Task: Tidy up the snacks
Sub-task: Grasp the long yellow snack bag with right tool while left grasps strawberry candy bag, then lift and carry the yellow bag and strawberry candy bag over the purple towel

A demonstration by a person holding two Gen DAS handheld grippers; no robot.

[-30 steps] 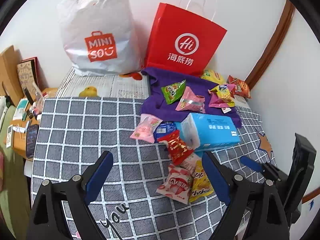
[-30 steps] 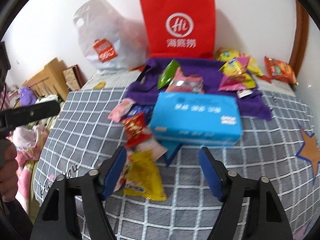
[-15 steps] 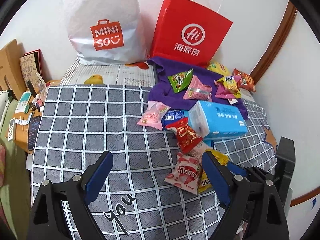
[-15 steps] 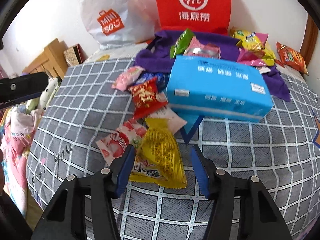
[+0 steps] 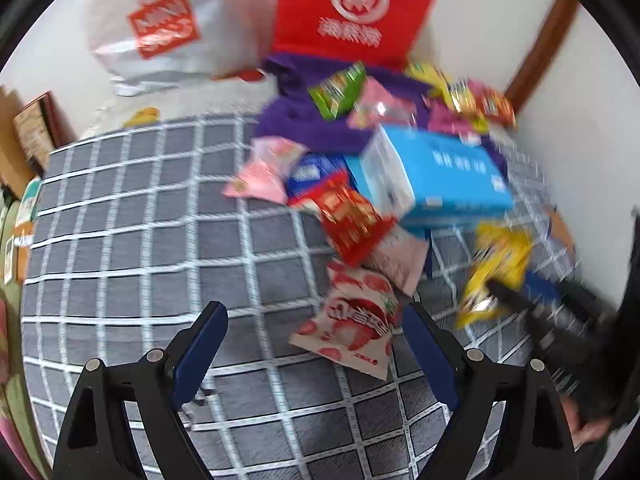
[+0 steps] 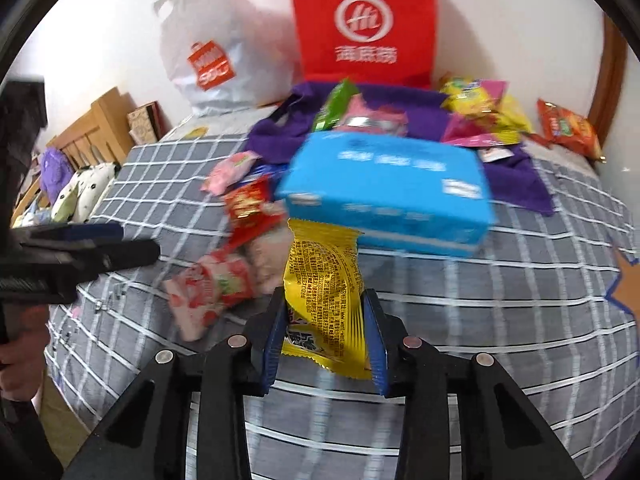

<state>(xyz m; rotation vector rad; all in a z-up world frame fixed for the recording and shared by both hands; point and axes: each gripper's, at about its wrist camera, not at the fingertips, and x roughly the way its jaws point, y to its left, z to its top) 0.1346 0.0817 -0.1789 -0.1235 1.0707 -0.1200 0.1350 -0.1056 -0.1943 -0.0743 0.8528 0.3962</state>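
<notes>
- Our right gripper point(image 6: 325, 338) is closing its fingers point(image 6: 273, 344) on the yellow snack packet point(image 6: 324, 292); both blue pads already touch the lower half of the packet, and its sealed top stands up above them.
- The yellow snack packet is just in front of the blue tissue box point(image 6: 390, 188), on the side nearer to us, and it seems lifted a little from the checked bed cover point(image 6: 520, 300).
- We judge this packet to be light, soft and crinkly, with a smooth foil that can slip. A hold across the middle of the body, not only on the thin seam, should keep it steady, and a gentle squeeze is enough because the content may crush.
- Our left gripper point(image 5: 316, 344) is open and holds nothing; the strawberry packet point(image 5: 352, 320) lies between its fingers, closer to the right one, in front of the blue tissue box.
- Both grippers point steeply down toward the bed.
- Behind the blue tissue box more snacks lie on a purple cloth point(image 6: 424, 108), and a red paper bag point(image 6: 362, 20) stands at the wall.
</notes>
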